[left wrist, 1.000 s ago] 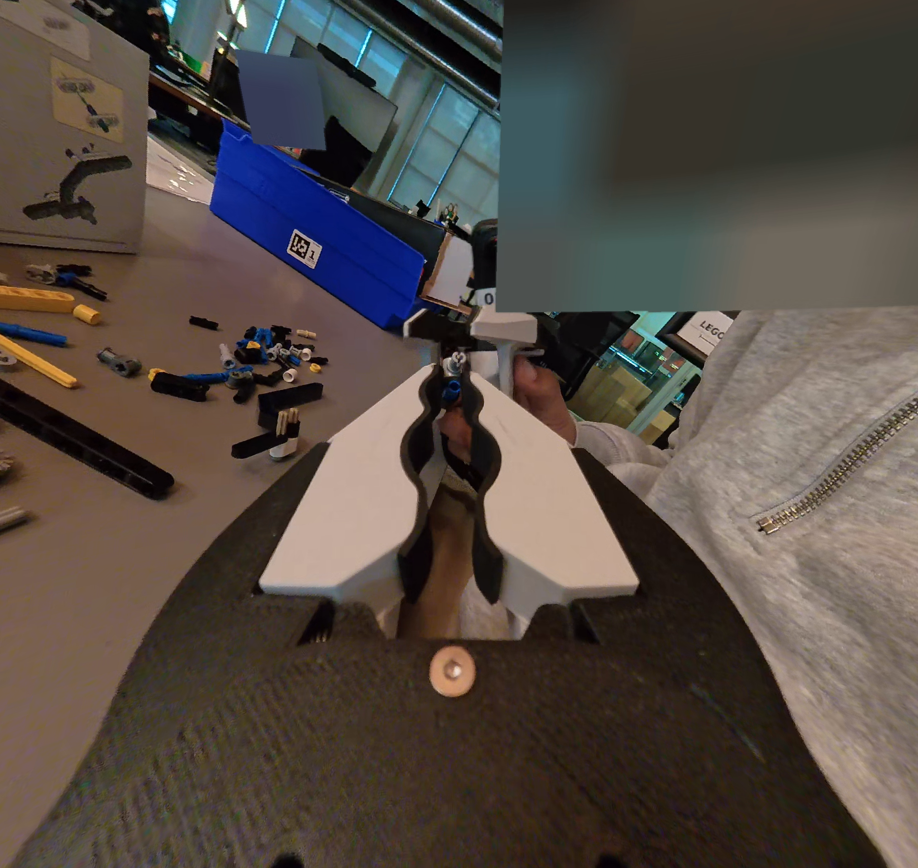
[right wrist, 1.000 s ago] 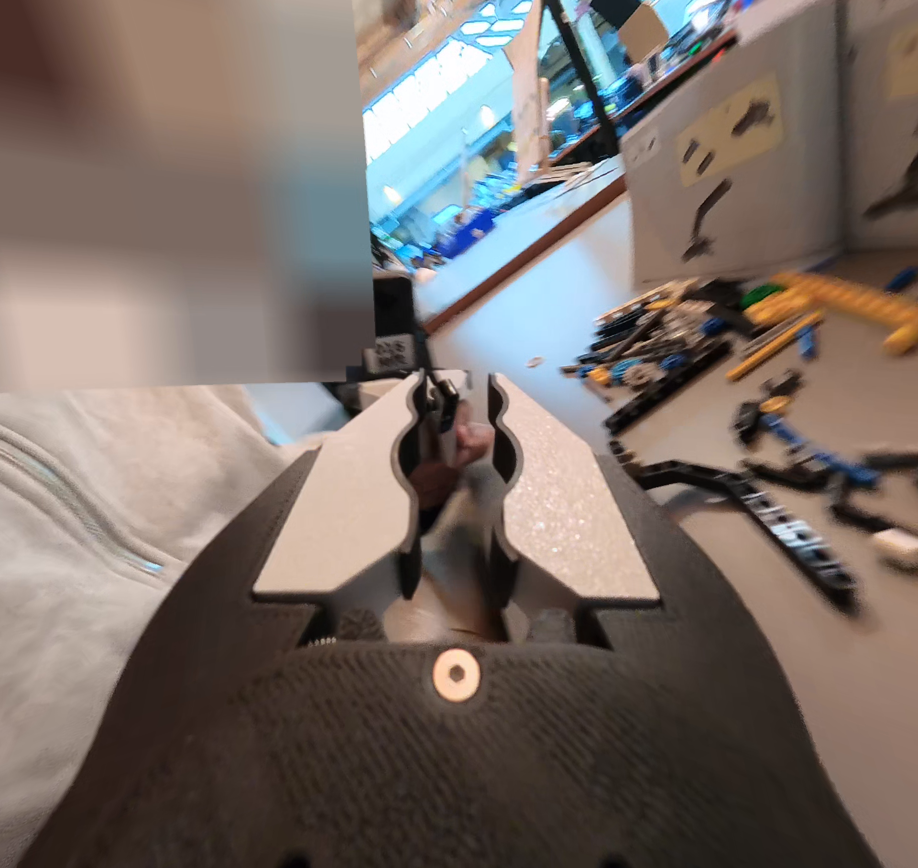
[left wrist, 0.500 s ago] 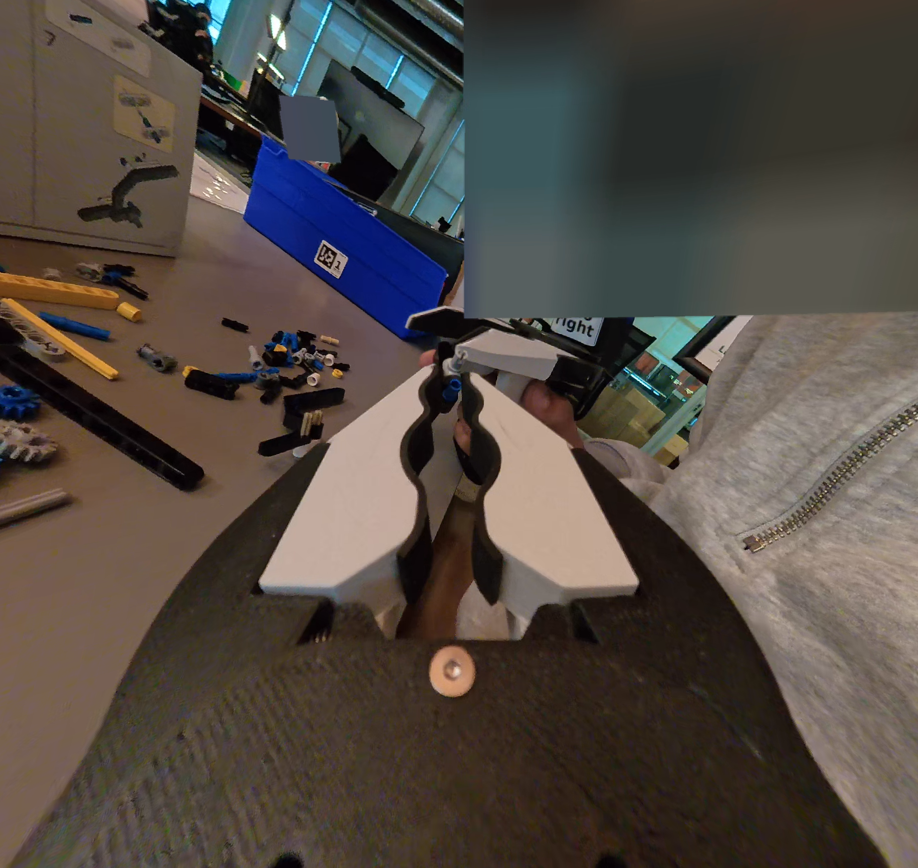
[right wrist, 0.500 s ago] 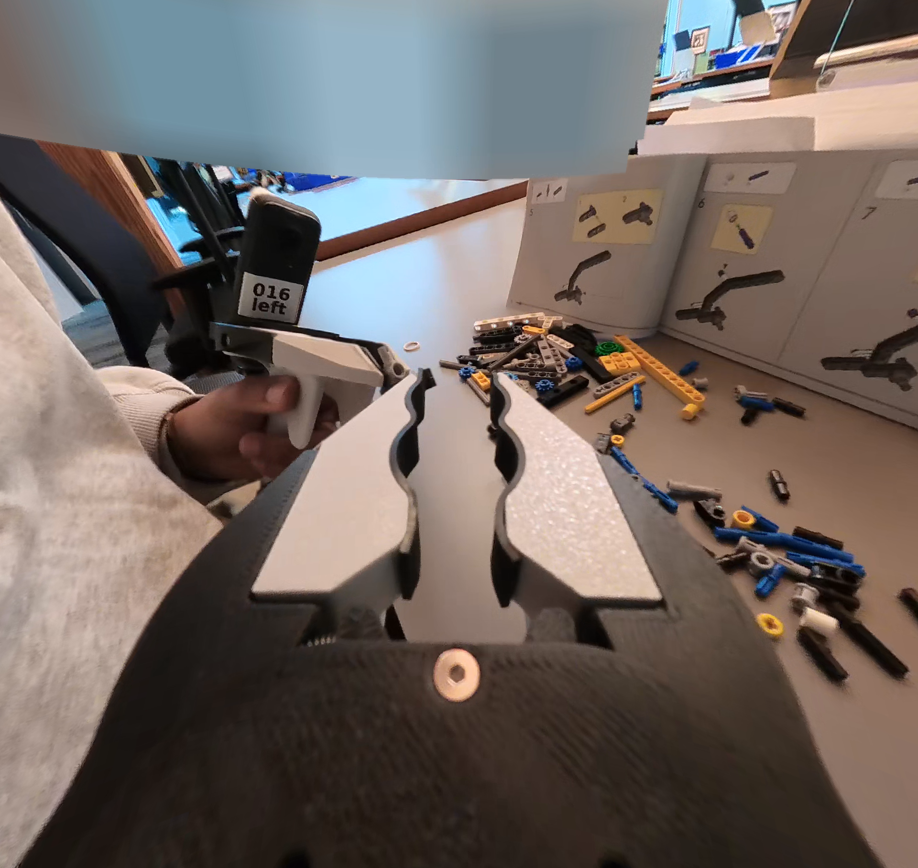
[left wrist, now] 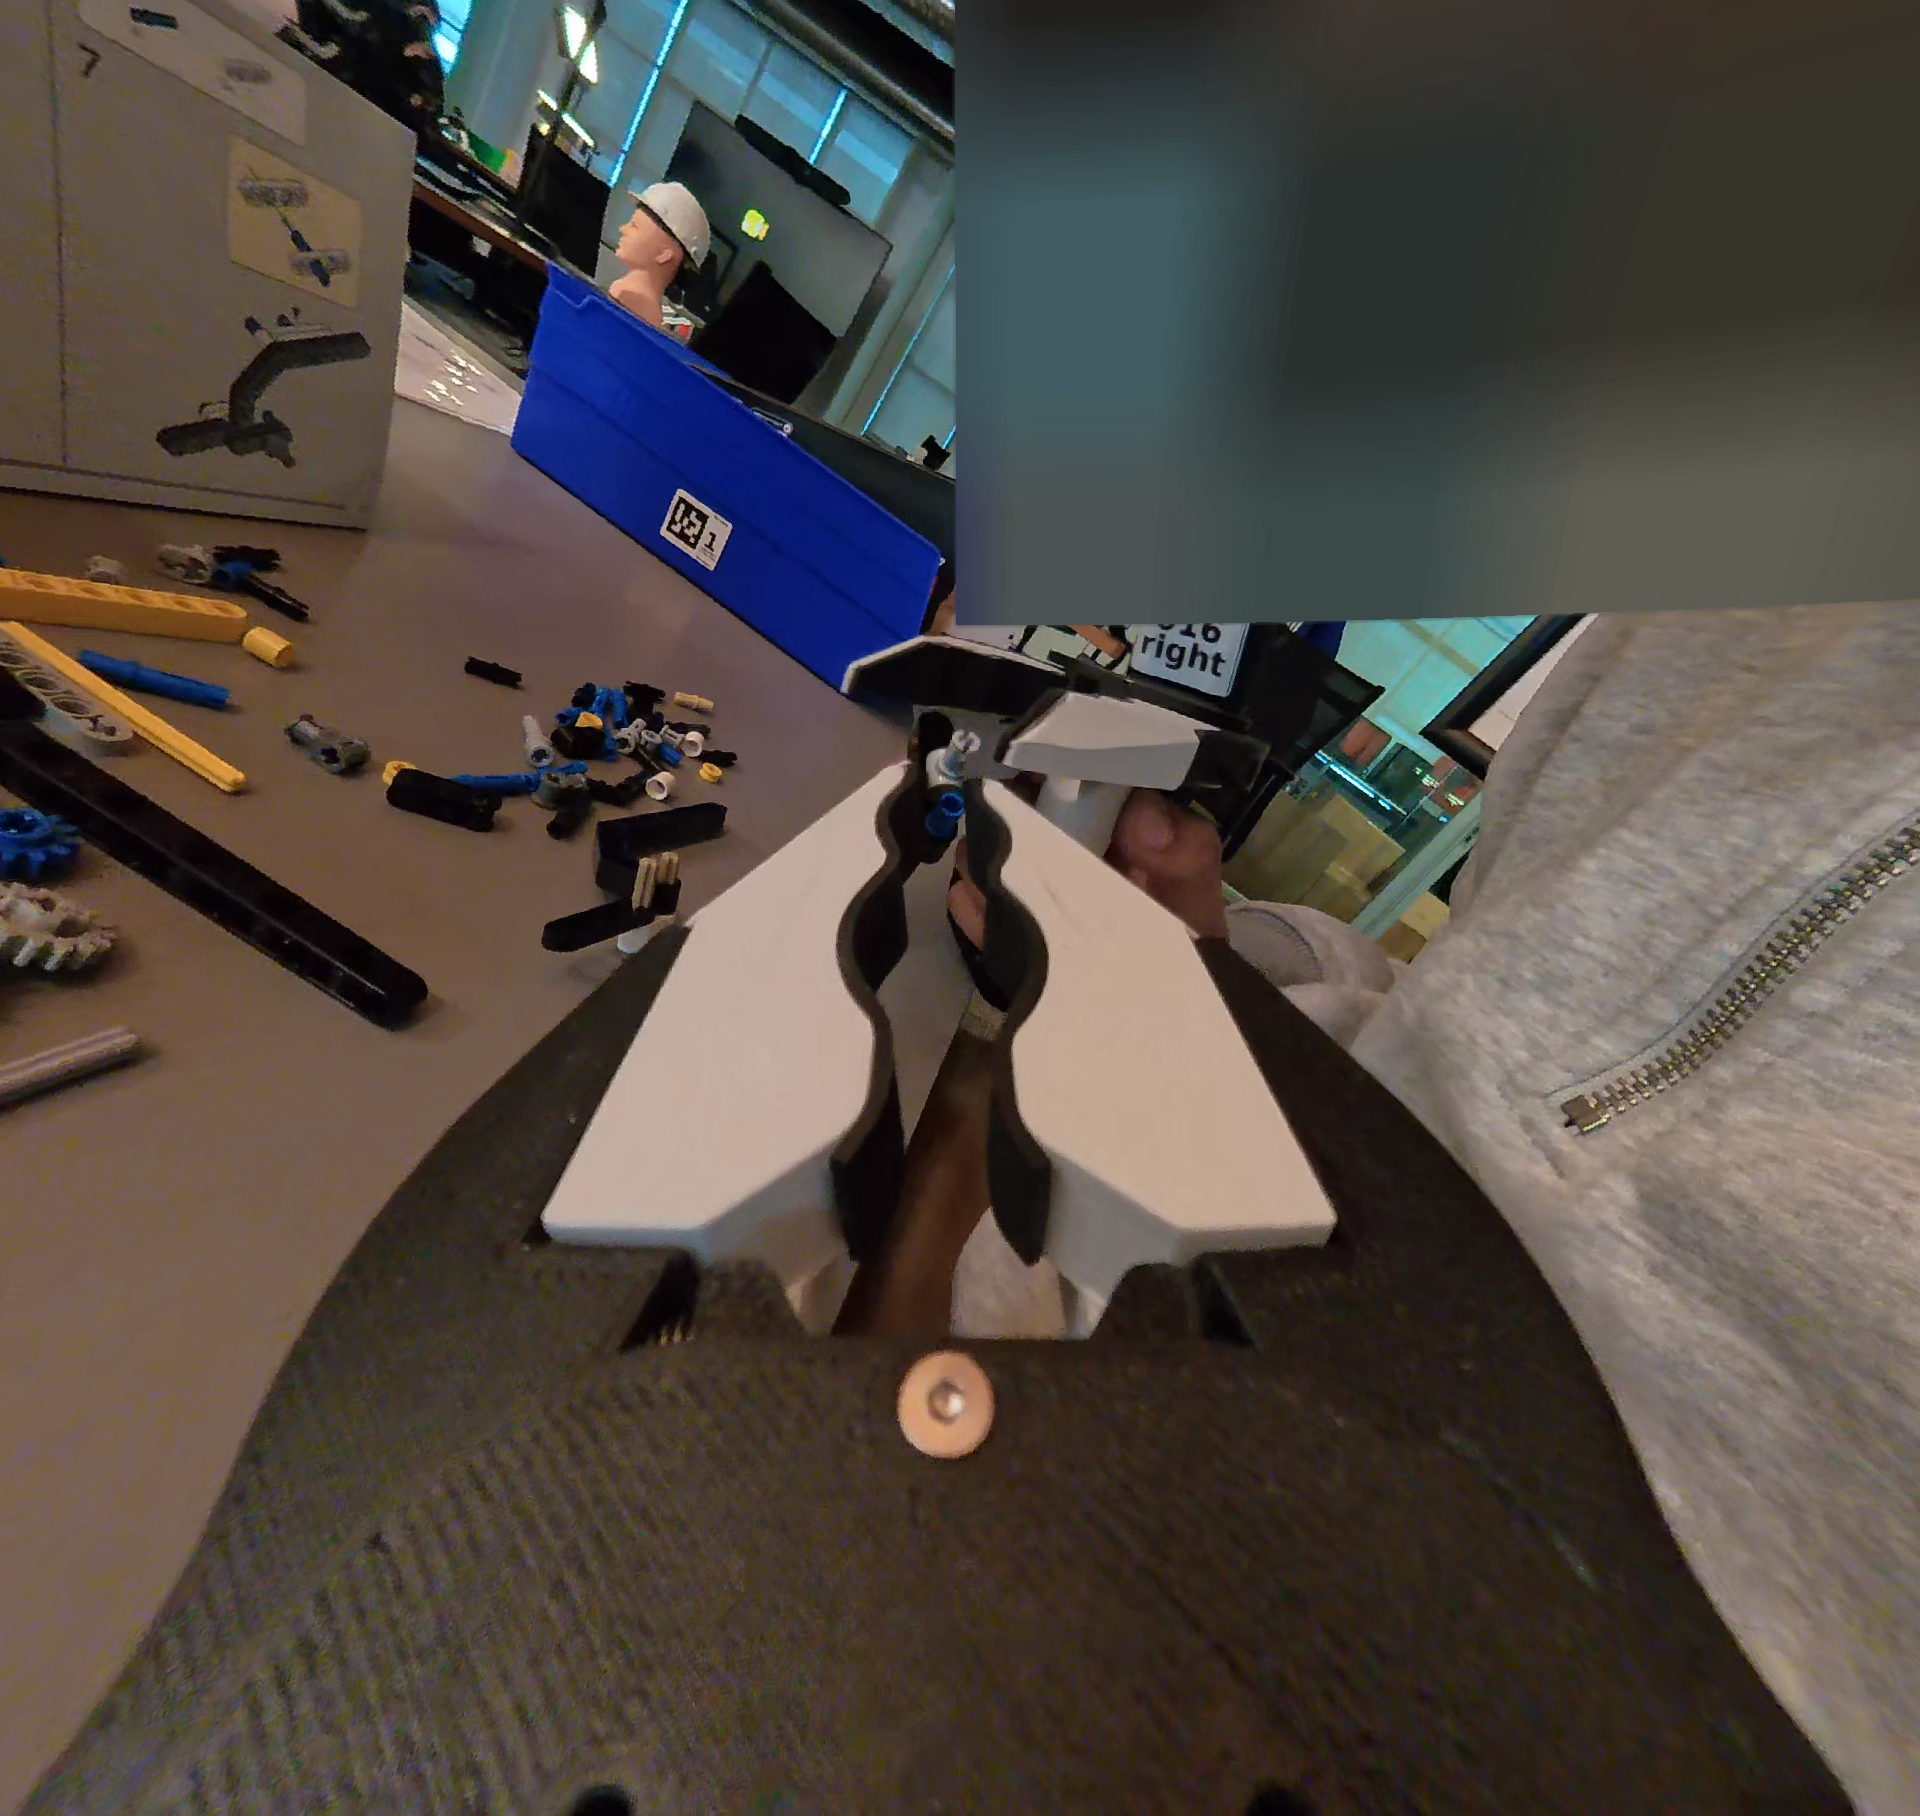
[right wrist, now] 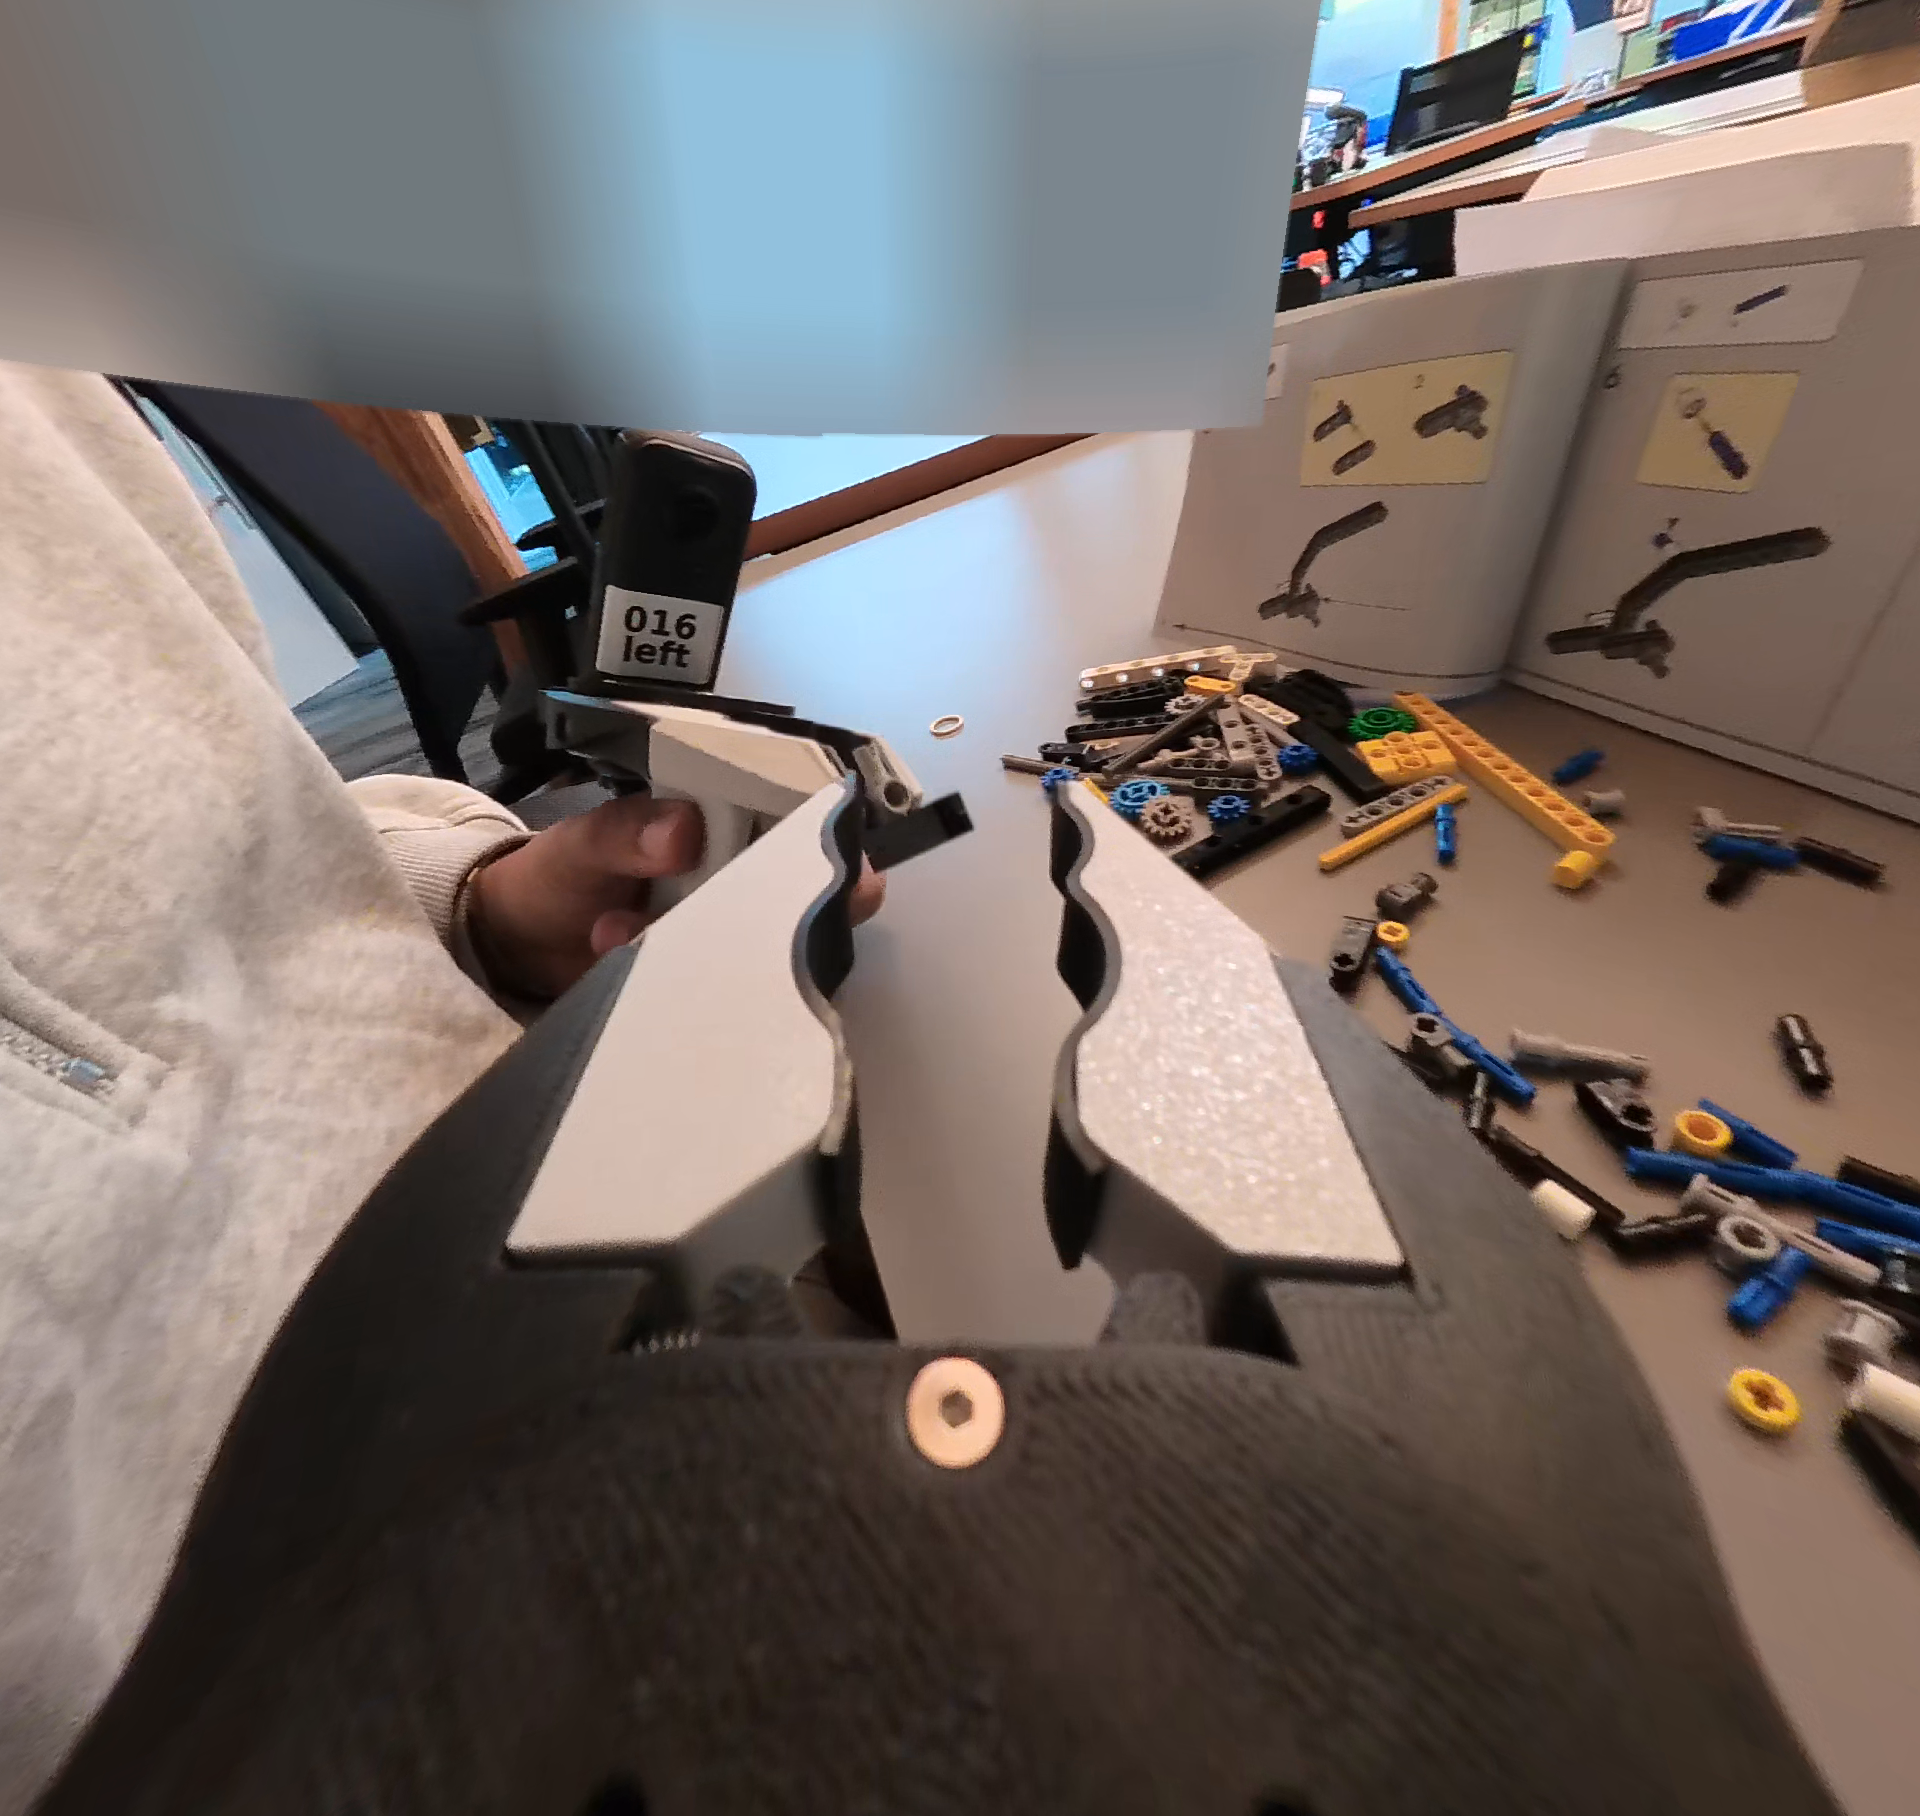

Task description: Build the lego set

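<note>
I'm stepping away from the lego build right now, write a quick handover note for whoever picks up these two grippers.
Left gripper: shut on a small grey and blue pin piece at its fingertips, held up off the table.
Right gripper: open and empty, held close to the left gripper.
Parts: loose pins and connectors scattered to the right; beams and gears pile with a long yellow beam near the grey boxes; long black beam on the table.
Done: one small piece picked up.
Left: nearly the whole build; no finished assembly is visible.
</note>
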{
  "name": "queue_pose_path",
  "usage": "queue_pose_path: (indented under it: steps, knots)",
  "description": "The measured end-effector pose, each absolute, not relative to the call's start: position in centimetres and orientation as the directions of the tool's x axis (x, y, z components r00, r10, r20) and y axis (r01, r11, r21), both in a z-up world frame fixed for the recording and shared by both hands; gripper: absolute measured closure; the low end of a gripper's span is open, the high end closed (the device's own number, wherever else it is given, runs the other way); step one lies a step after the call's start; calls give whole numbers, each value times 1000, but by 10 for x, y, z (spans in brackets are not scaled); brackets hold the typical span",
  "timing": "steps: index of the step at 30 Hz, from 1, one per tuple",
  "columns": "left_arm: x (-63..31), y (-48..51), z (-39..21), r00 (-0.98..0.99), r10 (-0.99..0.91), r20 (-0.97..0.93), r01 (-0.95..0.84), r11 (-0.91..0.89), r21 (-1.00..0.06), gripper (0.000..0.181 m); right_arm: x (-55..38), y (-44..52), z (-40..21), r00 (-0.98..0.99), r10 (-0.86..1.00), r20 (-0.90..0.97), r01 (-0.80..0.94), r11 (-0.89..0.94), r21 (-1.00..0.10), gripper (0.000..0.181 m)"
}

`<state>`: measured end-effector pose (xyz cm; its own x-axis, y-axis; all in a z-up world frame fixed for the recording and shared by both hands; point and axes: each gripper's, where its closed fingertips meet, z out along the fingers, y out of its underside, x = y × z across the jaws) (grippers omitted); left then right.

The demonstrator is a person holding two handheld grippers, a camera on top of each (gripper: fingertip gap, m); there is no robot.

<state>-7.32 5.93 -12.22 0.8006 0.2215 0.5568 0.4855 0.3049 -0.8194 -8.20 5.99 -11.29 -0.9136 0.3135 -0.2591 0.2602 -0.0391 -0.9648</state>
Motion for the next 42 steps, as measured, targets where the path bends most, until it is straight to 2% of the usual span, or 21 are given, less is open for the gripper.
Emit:
queue_pose_path:
  steps: [26,35,42]
  knots:
    - [-73,59,-120,784,178,594,522,329,-787,176,-77,57,-120,-894,186,-408,405,-57,-913,149]
    - [-68,63,-121,768,109,631,583,289,-759,176,-78,57,-122,-876,173,-449,445,-66,-893,169]
    - [-69,62,-121,756,93,648,601,291,-744,176,-77,58,-120,-825,104,-556,546,-112,-830,174]
